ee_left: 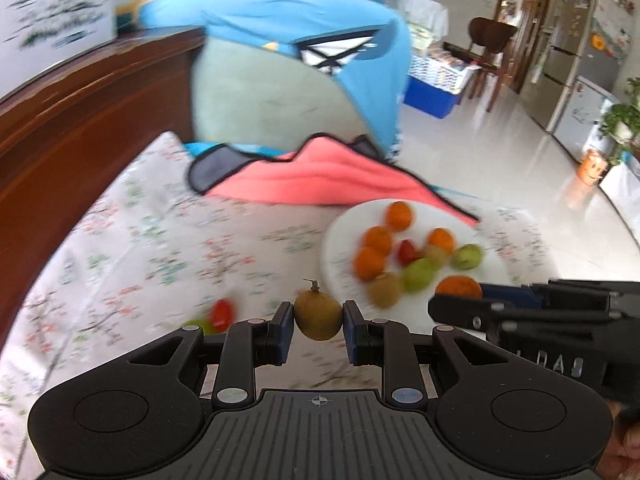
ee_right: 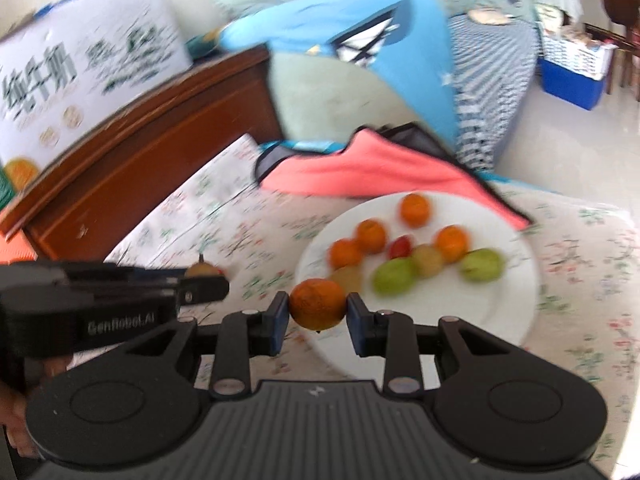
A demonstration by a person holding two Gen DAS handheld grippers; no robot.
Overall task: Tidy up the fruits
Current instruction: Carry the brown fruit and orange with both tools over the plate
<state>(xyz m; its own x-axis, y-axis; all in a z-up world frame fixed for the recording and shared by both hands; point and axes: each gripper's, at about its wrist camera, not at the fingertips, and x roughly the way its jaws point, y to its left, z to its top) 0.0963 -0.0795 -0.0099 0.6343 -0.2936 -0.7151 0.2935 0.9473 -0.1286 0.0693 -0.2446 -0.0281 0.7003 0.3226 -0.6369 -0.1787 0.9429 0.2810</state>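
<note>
The left tool [ee_left: 319,318] pinches a brown kiwi-like fruit [ee_left: 319,316], stem up, long axis upright. The right tool [ee_right: 318,312] pinches an orange [ee_right: 318,304] over the near rim of the white plate [ee_right: 516,304]. The plate holds oranges, green fruits and a red one, blurred. A pink cloth [ee_right: 372,172] overlaps the plate's far rim. Everything lies on a floral-sheeted bed [ee_left: 132,264] with a wooden headboard [ee_left: 76,136]; a tiled floor lies beyond.

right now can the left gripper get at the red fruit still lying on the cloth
Probably not yet: the left gripper is shut on a brown fruit, so its jaws are full. The red fruit lies unblocked just to its left.
</note>
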